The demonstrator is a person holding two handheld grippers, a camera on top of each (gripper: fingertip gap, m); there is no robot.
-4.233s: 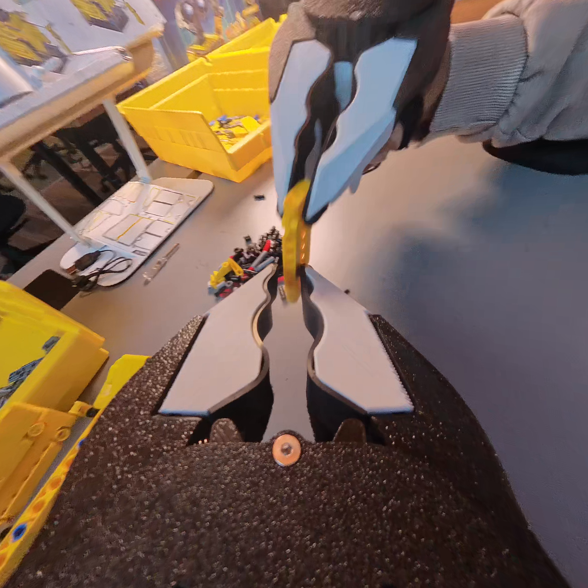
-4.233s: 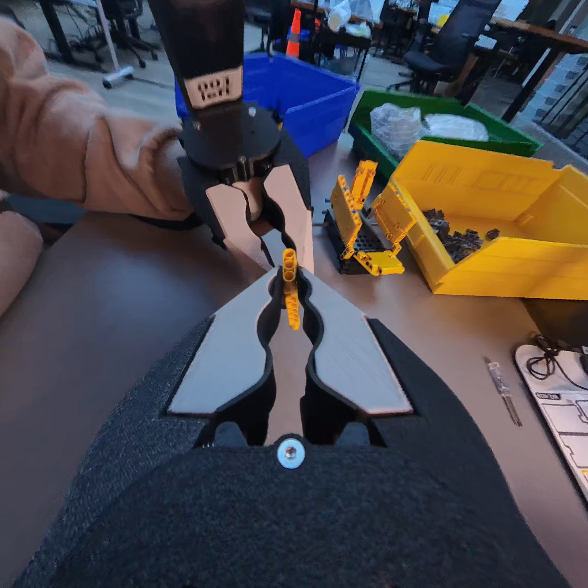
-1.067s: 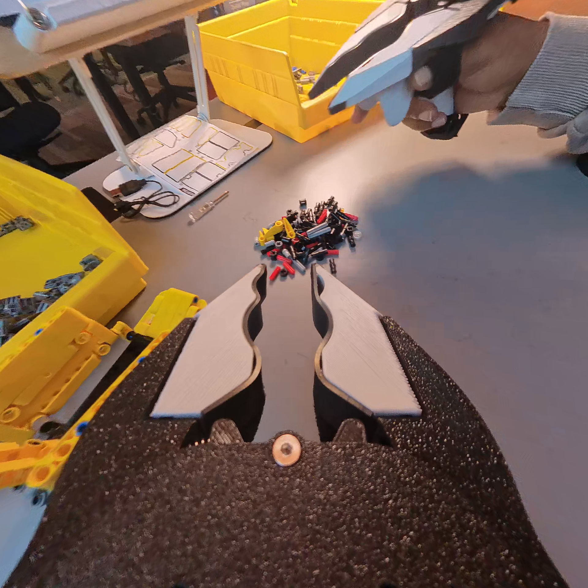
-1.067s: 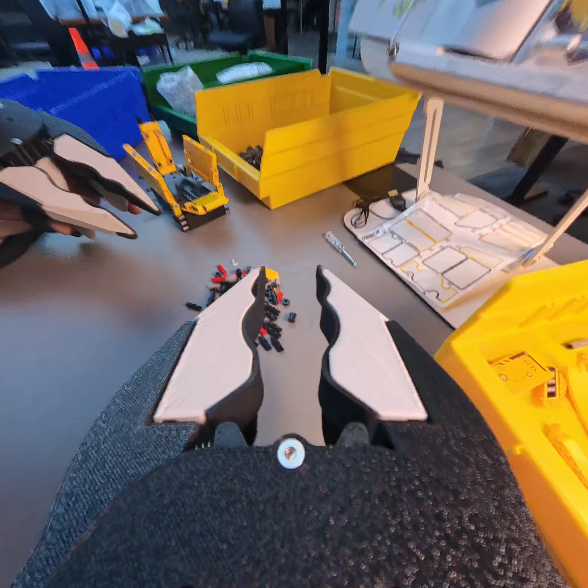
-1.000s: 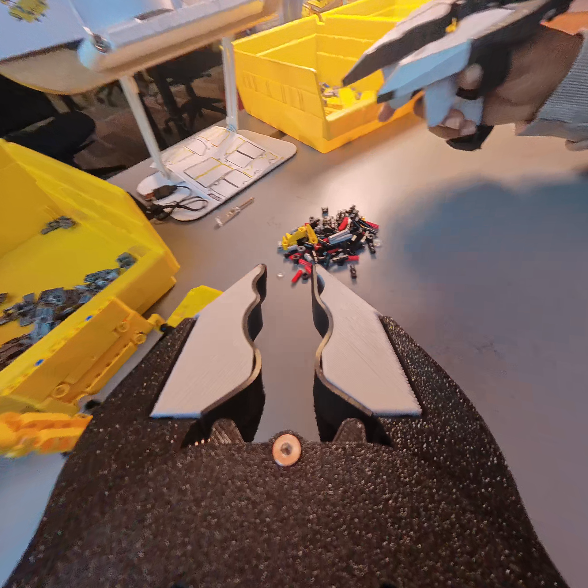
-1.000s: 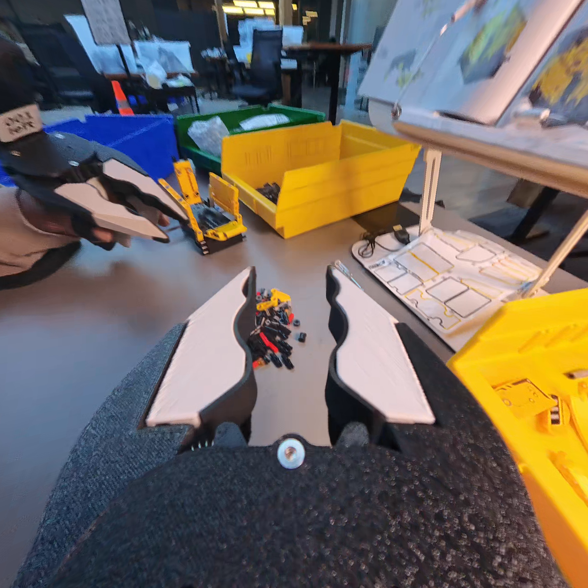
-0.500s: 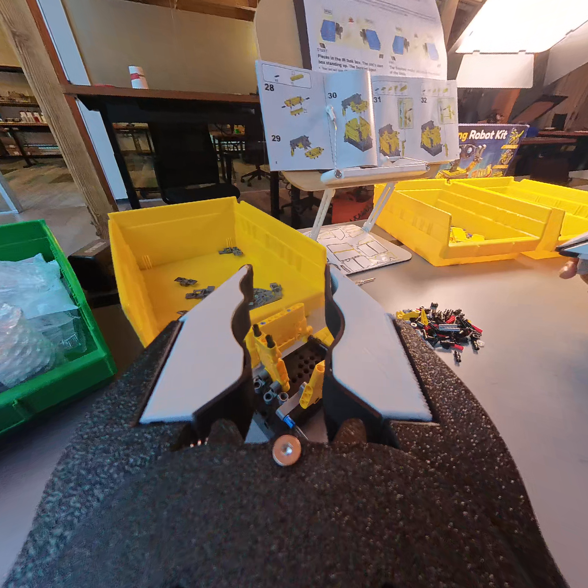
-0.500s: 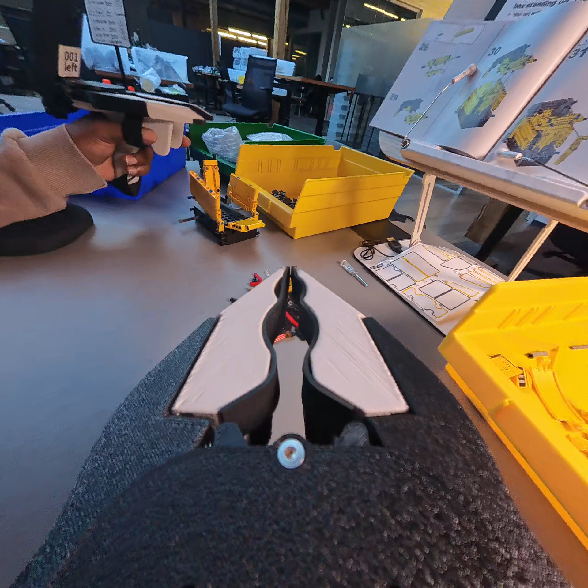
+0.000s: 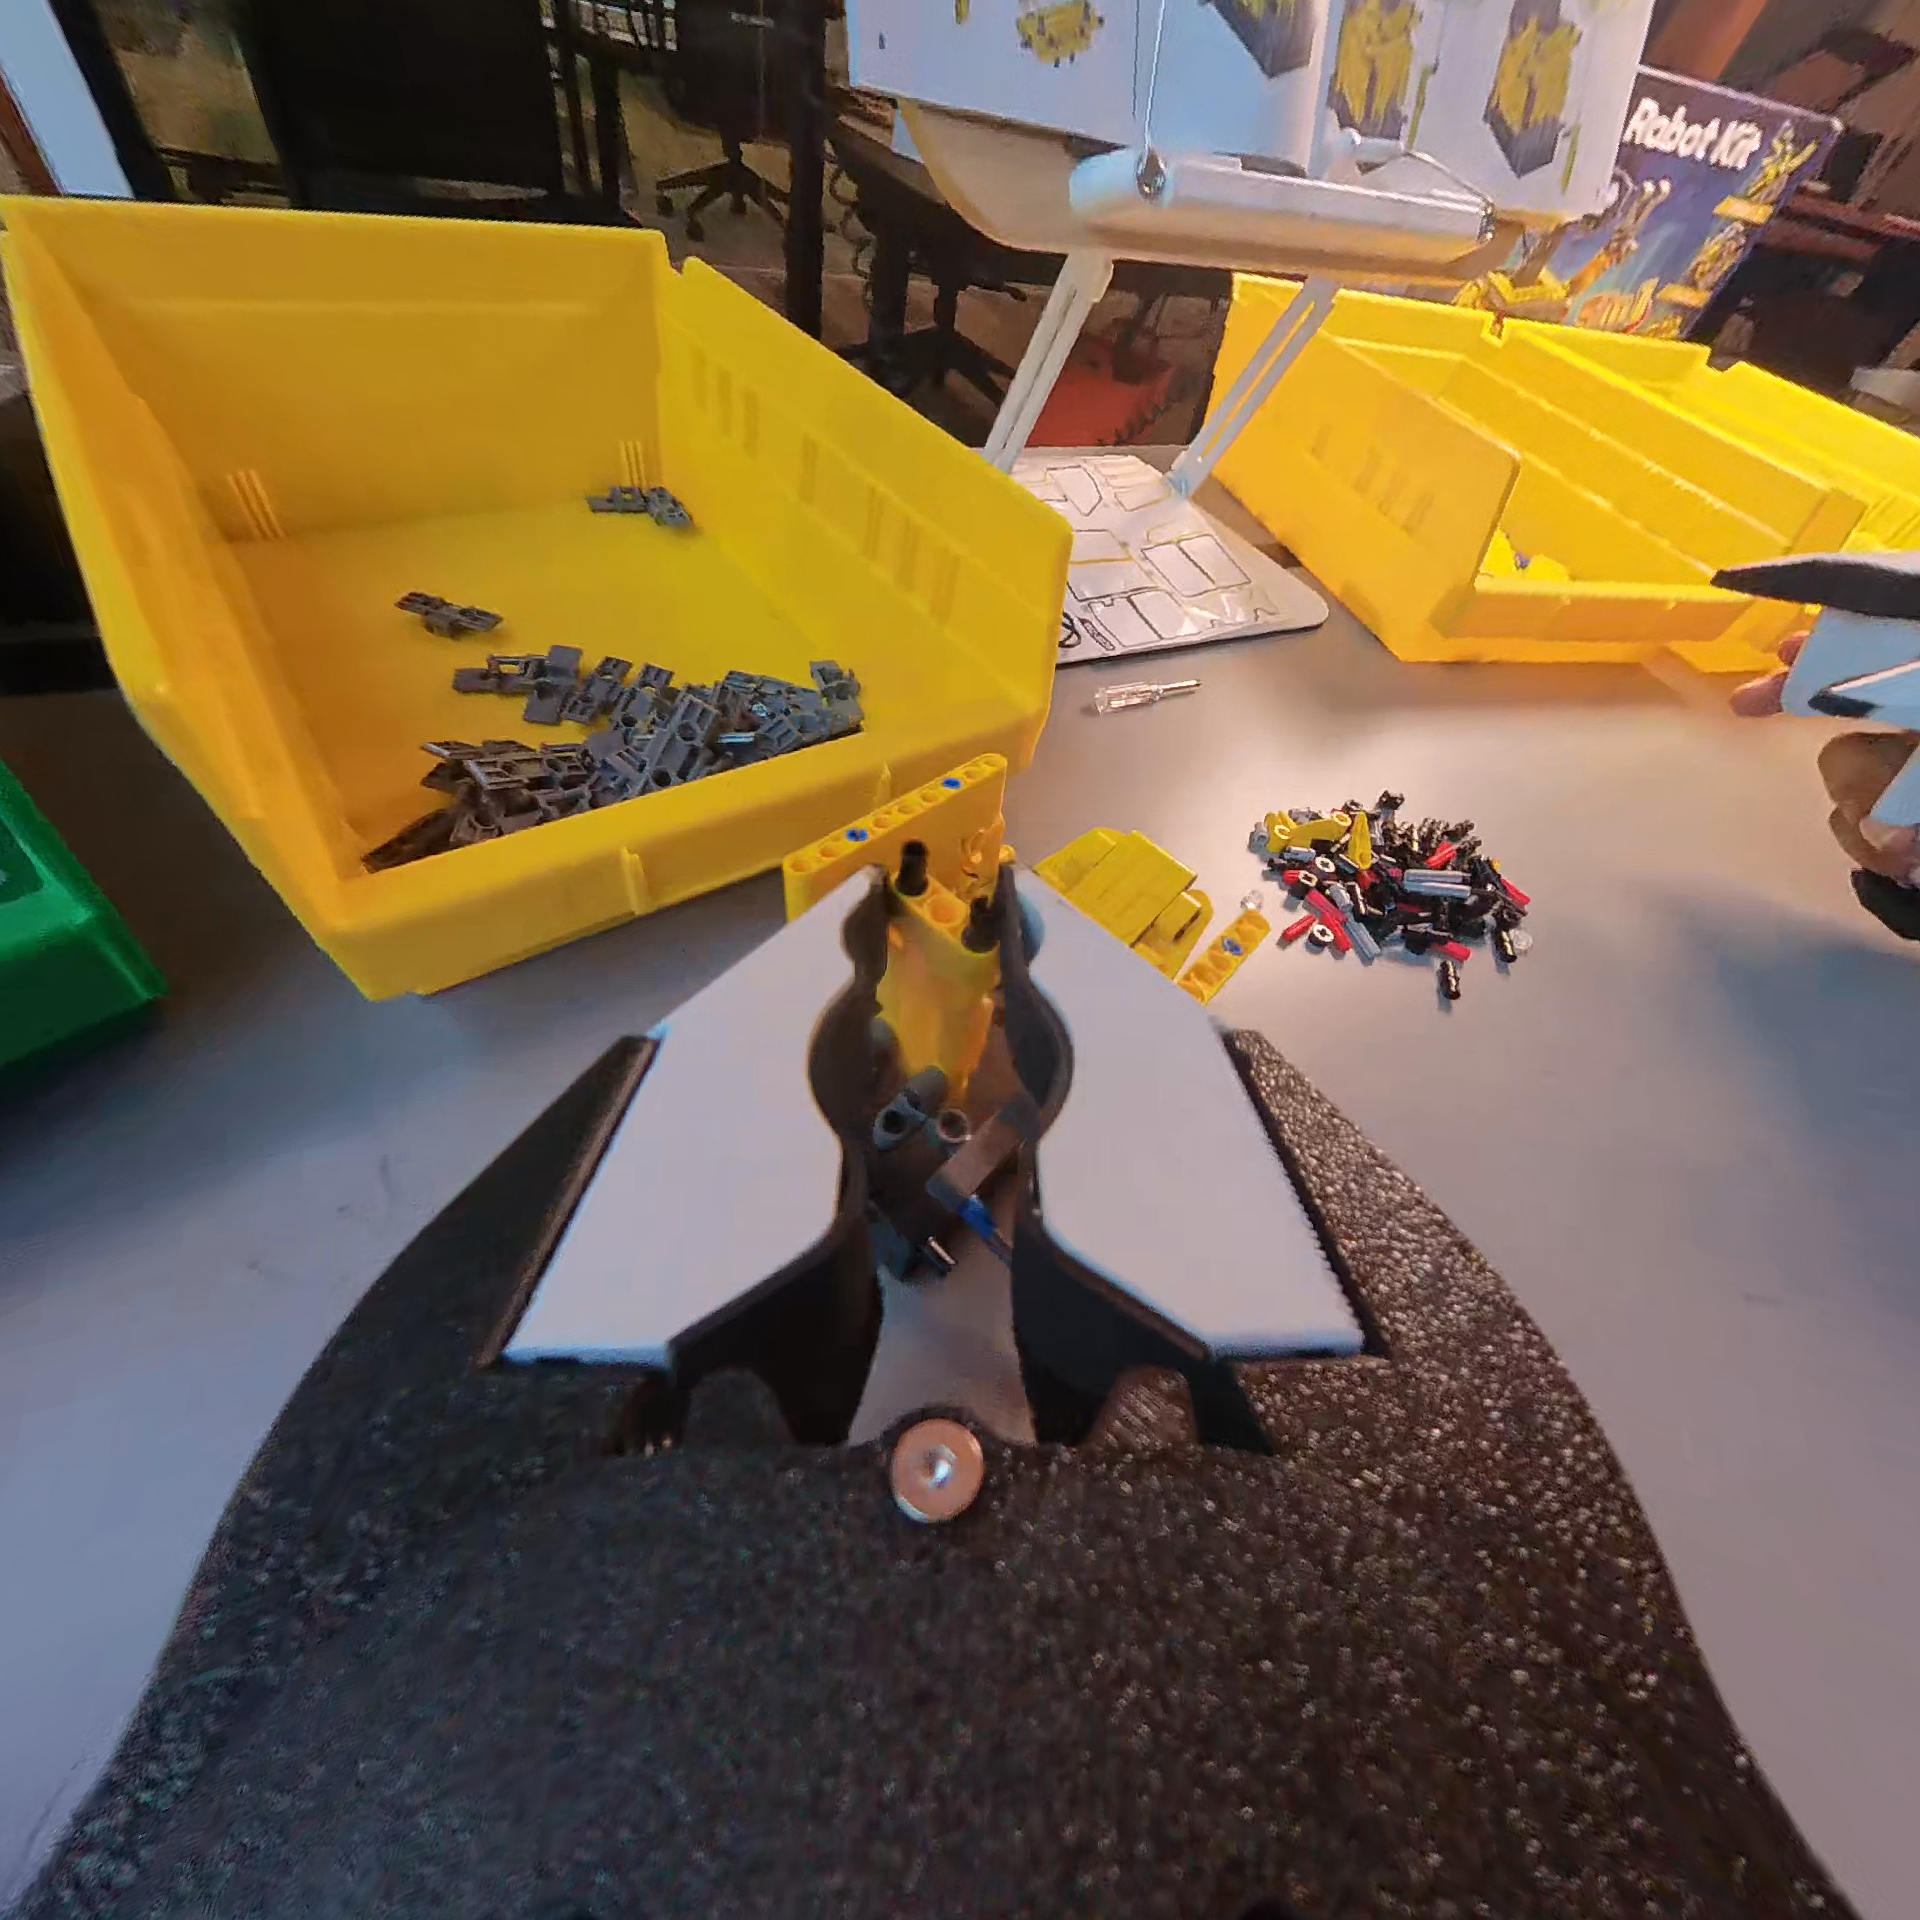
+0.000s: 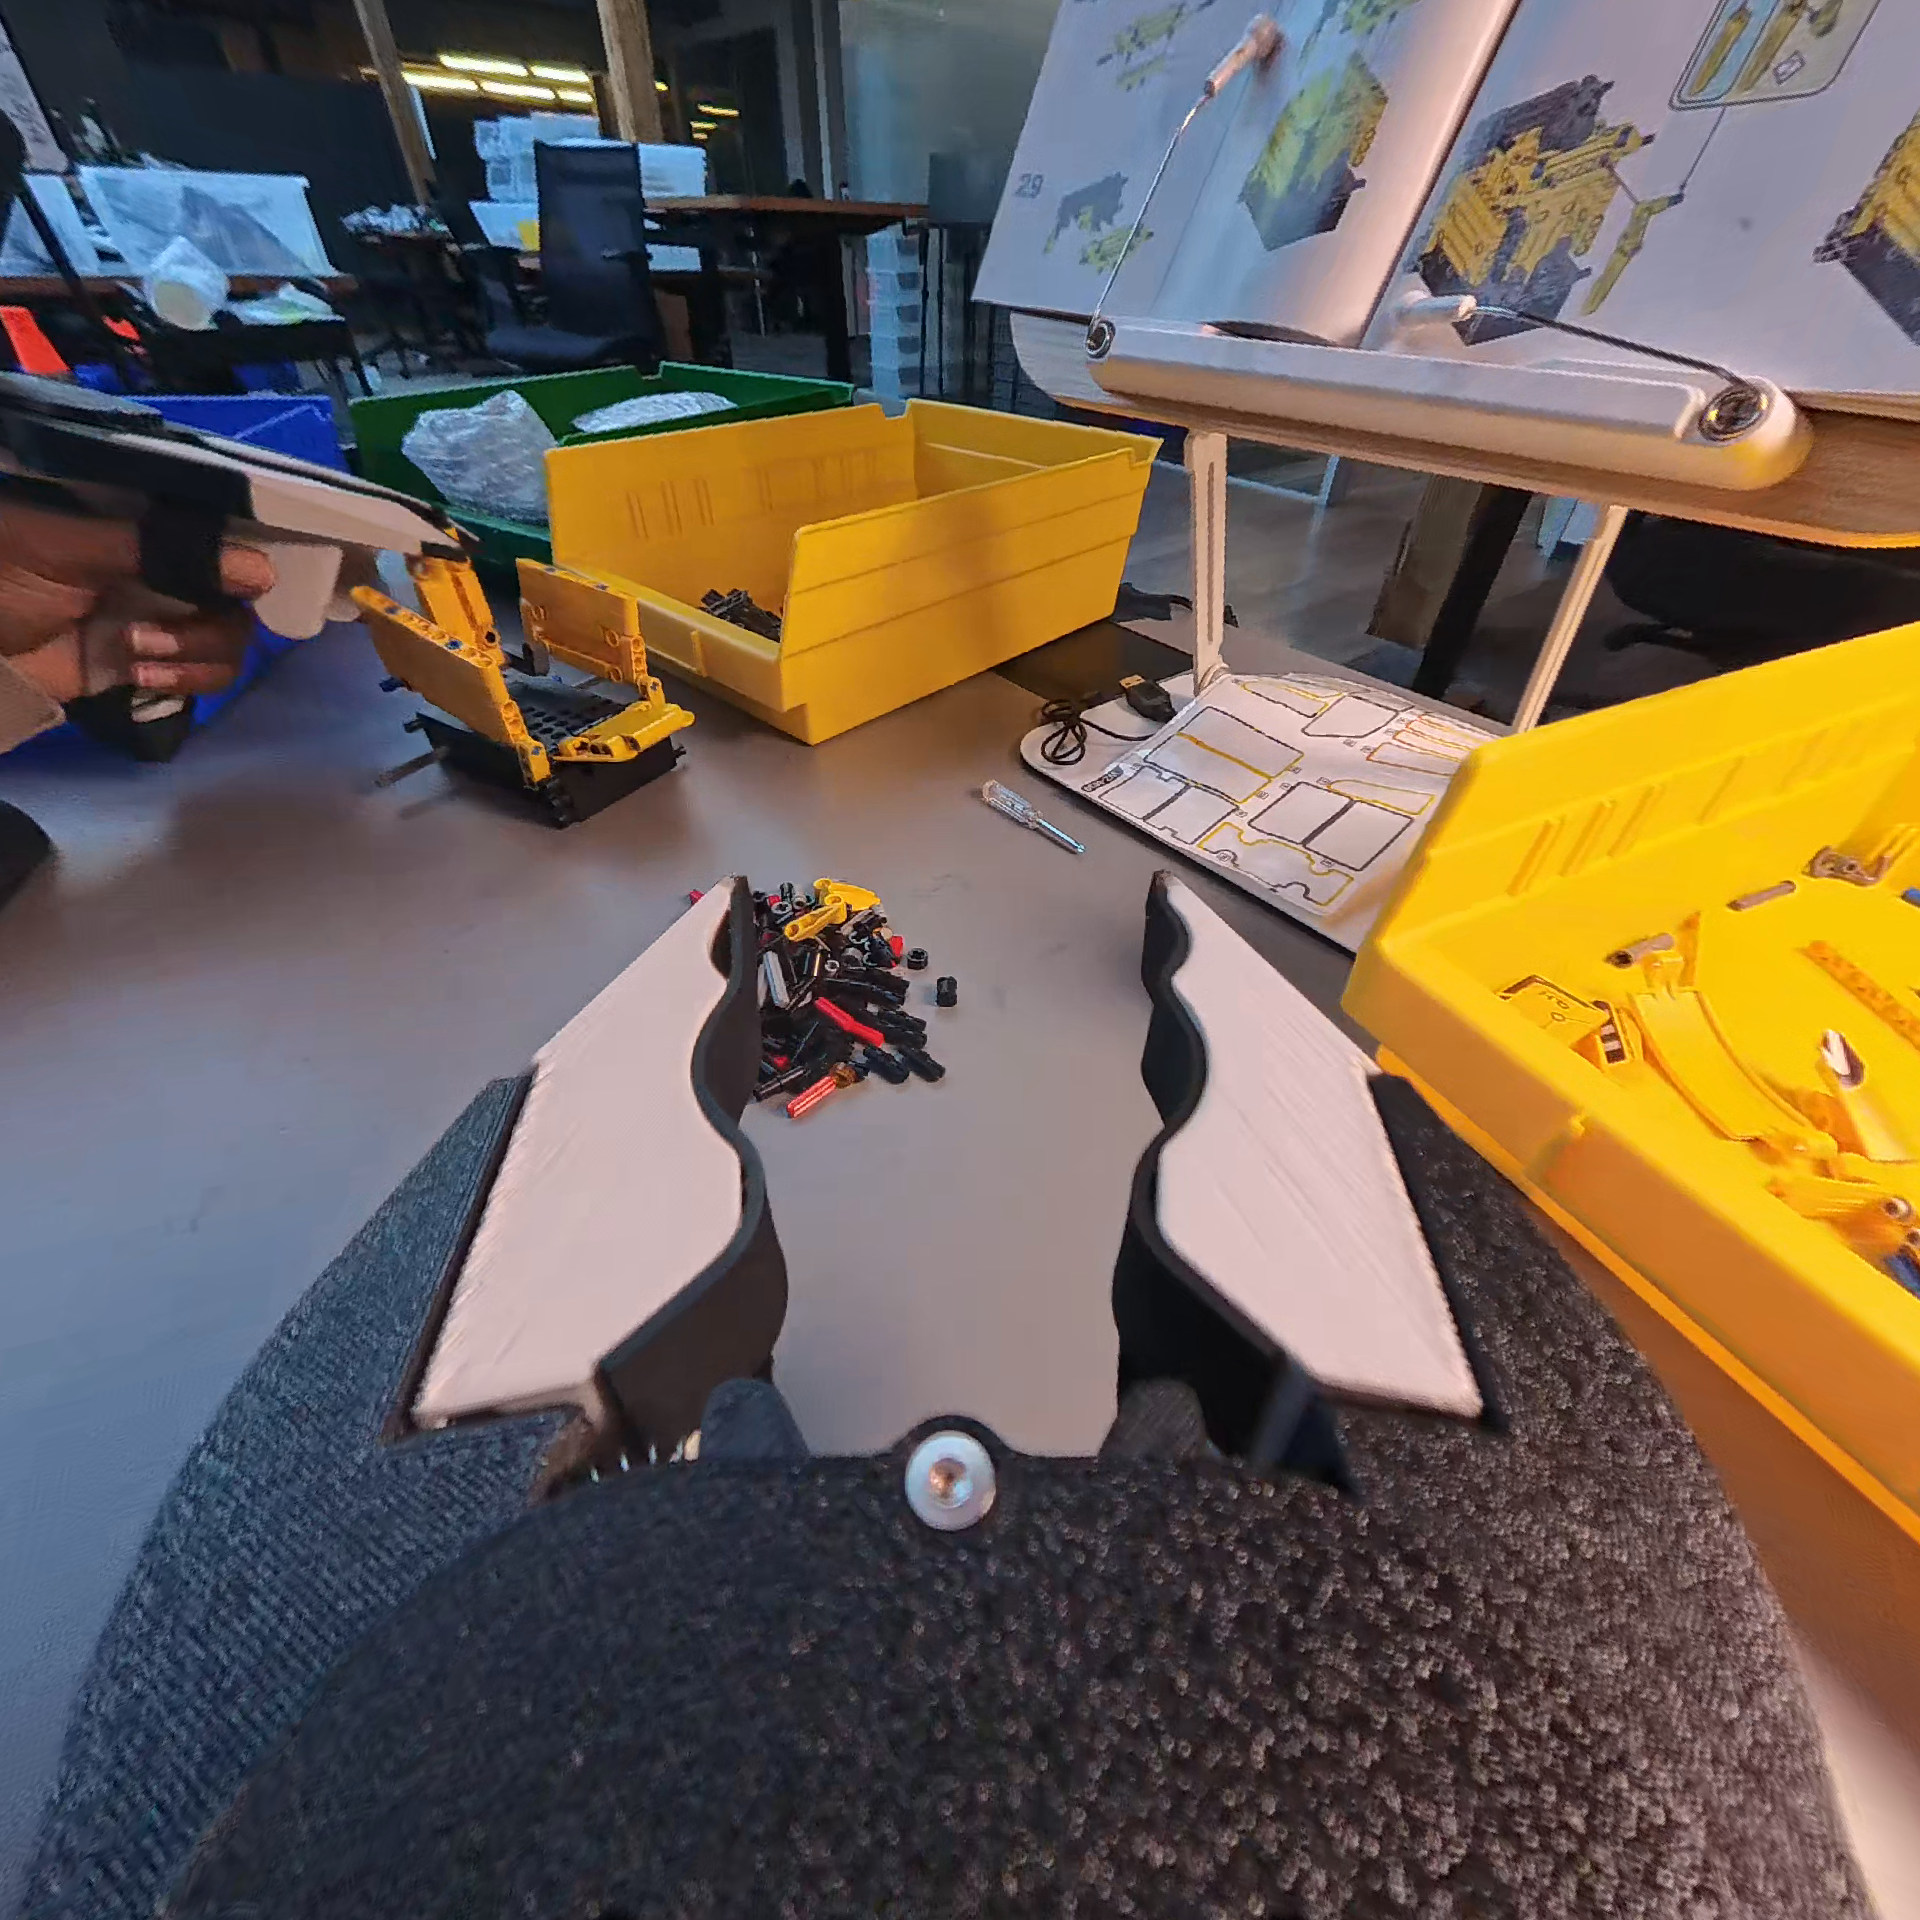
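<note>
Left gripper (image 9: 940, 904) clamped on the upright yellow panel (image 9: 930, 987) of a yellow-and-black brick model (image 10: 540, 717); black pegs stick up from the panel's top edge between the fingertips. Model sits on the grey surface (image 9: 1558, 1195), just in front of a yellow bin (image 9: 436, 499) holding grey parts (image 9: 623, 727).

Right gripper (image 10: 945, 894) spread wide, holding nothing, hovering over the surface. Nearest thing: a loose pile (image 10: 842, 987) of small black, red and yellow pieces, lying by its left fingertip, partly hidden behind it.

Around: small screwdriver (image 10: 1029, 816) beyond the pile; white sheet (image 10: 1278, 790) with outlined shapes under a stand (image 10: 1455, 416) holding an open instruction booklet; a second yellow bin (image 10: 1621, 1039) with yellow parts at right; green bin (image 10: 623, 400) with plastic bags farther back.
</note>
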